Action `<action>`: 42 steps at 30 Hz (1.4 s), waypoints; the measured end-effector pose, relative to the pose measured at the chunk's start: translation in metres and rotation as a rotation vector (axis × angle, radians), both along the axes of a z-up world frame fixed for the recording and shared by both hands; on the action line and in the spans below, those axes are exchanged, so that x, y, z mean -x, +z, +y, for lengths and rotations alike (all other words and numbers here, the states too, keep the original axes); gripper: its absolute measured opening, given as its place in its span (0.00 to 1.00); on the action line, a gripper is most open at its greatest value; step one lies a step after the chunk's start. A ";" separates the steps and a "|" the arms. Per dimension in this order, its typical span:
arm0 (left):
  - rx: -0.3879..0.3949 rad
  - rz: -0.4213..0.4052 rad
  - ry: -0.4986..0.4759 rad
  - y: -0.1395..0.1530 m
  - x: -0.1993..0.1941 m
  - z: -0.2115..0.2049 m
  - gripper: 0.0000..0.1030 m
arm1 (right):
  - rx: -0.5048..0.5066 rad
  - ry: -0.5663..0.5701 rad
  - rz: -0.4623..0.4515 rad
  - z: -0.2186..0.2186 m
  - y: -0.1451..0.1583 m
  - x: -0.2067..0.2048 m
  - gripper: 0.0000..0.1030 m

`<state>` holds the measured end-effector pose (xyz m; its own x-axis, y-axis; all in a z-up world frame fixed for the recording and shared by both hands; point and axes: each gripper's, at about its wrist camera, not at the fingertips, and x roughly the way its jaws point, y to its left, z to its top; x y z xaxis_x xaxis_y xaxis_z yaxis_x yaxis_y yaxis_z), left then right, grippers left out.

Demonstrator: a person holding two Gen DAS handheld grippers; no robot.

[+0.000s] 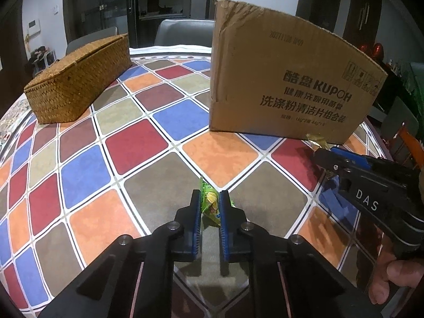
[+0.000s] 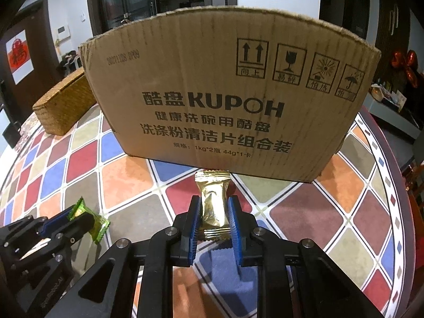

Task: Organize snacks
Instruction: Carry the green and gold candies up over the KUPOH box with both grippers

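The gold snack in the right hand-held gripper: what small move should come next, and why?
Probably lift the right hand-held gripper up over the cardboard box rim. It is shut on the gold snack, and the box wall stands directly ahead, higher than the snack.

Cardboard box (image 2: 225, 92) interior hidden behind its wall; woven basket (image 2: 63, 106) partly behind it (contents unseen)

Just ahead of my right fingers (image 2: 233, 212) the tall brown cardboard box (image 2: 228, 90) blocks the way. Ahead of my left fingers (image 1: 197, 206) the checkered tabletop (image 1: 148, 111) lies open, the woven straw basket (image 1: 79, 79) off to their far left.
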<state>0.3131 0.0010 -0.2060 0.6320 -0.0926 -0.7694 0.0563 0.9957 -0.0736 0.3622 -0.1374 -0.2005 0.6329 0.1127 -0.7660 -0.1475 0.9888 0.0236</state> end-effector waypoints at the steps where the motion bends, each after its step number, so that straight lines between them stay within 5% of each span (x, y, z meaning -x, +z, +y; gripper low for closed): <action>1: -0.001 -0.003 0.001 0.001 0.001 0.000 0.13 | -0.001 0.000 -0.001 0.000 0.000 0.001 0.22; 21: 0.003 -0.048 0.023 0.028 0.016 0.010 0.13 | -0.006 0.006 -0.050 -0.003 0.033 0.023 0.22; 42: -0.005 -0.142 0.007 0.085 0.026 0.000 0.13 | -0.017 -0.010 -0.129 -0.012 0.086 0.047 0.22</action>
